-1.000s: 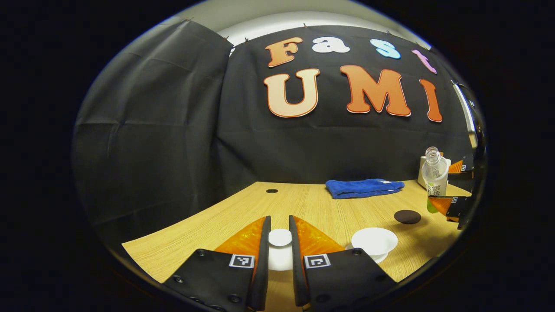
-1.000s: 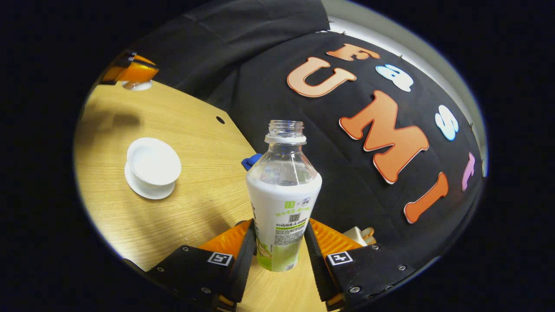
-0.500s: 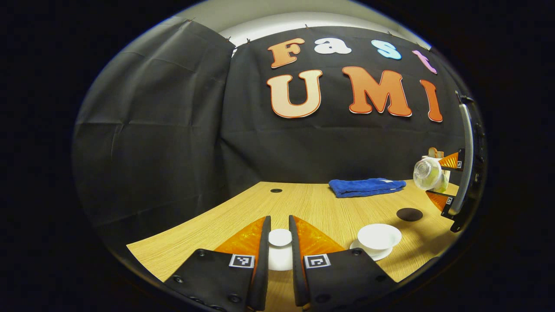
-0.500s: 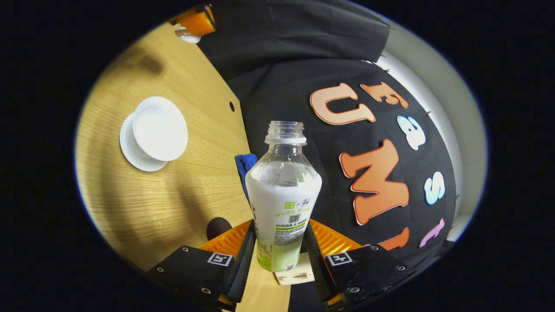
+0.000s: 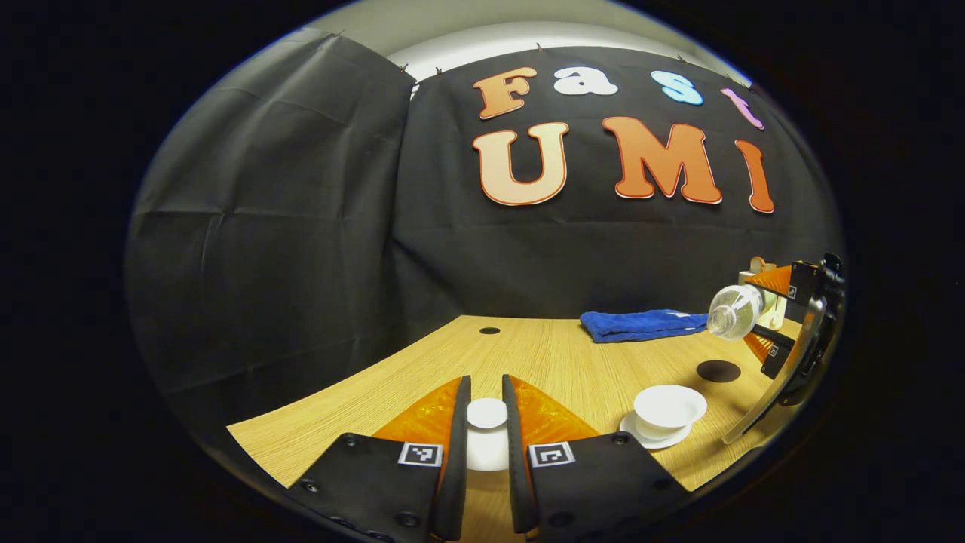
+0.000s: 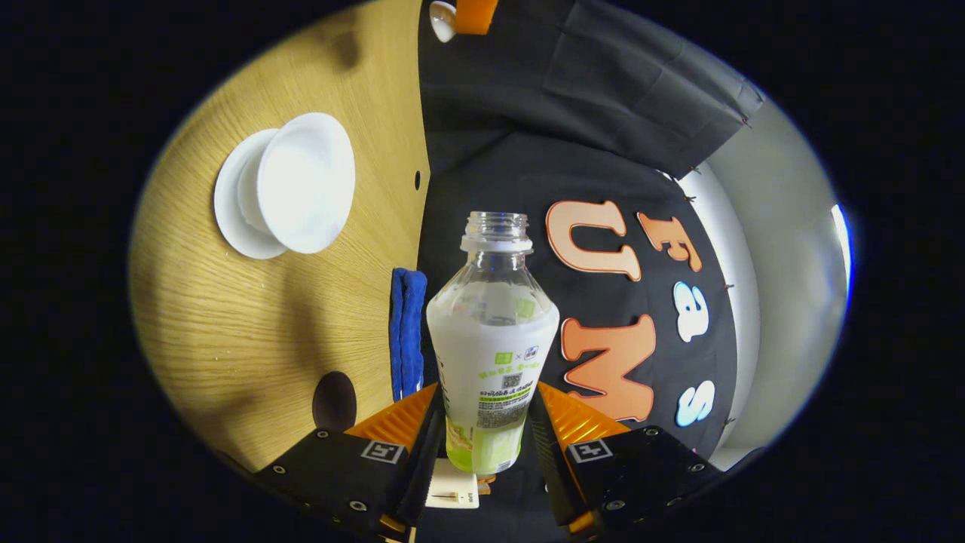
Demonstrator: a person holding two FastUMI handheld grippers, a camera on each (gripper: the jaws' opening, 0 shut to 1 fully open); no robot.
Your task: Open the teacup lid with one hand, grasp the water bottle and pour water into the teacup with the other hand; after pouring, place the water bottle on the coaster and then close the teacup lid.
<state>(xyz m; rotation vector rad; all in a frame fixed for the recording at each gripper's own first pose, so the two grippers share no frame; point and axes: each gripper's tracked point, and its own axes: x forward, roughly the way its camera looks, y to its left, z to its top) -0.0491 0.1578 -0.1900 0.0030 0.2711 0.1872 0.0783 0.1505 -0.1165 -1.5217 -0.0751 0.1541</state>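
The water bottle [image 6: 491, 339], clamped in the right gripper [image 6: 486, 437], has swung from upright to nearly sideways, above the table [image 5: 558, 362] near the open teacup [image 5: 669, 407]. So pouring's imminent. The left gripper [image 5: 486, 422] stays clamped on the lid [image 5: 487, 413].

Water bottle [image 6: 491, 354] base hidden between gripper fingers
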